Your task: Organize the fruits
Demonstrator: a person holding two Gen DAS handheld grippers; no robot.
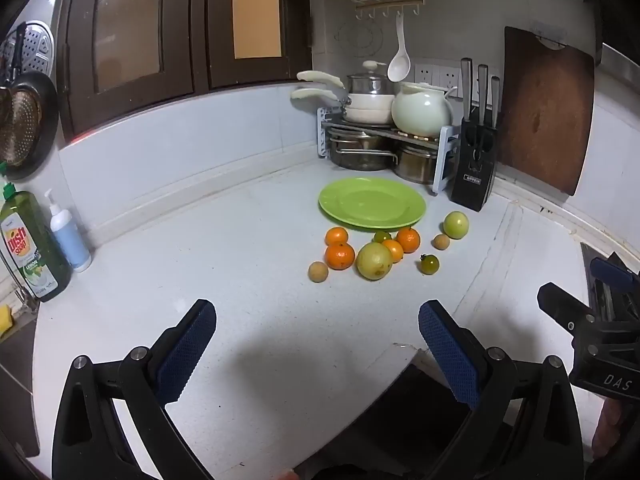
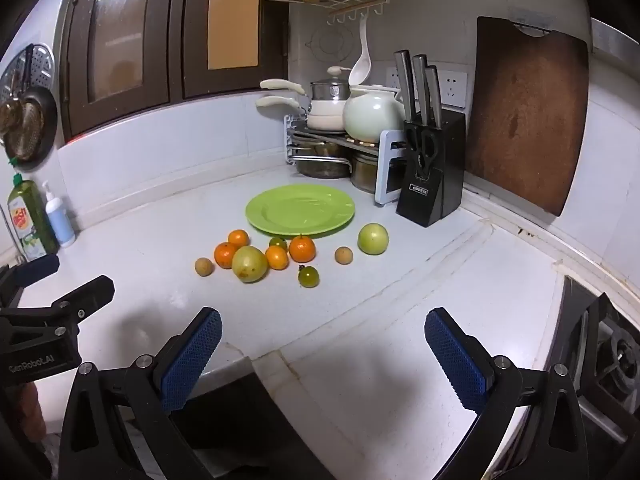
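A green plate (image 1: 372, 203) (image 2: 300, 210) lies bare on the white counter near the back corner. In front of it sit several loose fruits: small oranges (image 1: 339, 255) (image 2: 302, 248), a large yellow-green fruit (image 1: 374, 261) (image 2: 249, 263), a second green one (image 1: 455, 224) (image 2: 373, 239), small green tomatoes (image 1: 429, 264) (image 2: 308, 276) and small brown round fruits (image 1: 318, 271) (image 2: 203, 267). My left gripper (image 1: 318, 322) hovers open over the counter's near edge, well short of the fruits. My right gripper (image 2: 323, 330) is likewise open and holds nothing, to the right of the left one.
A black knife block (image 1: 474, 164) (image 2: 432, 168), a pot rack with a white kettle (image 1: 422, 110) (image 2: 374, 114) and a wooden cutting board (image 2: 524, 112) line the back. Dish soap (image 1: 30, 244) stands far left. A stove burner (image 2: 612, 356) lies at right.
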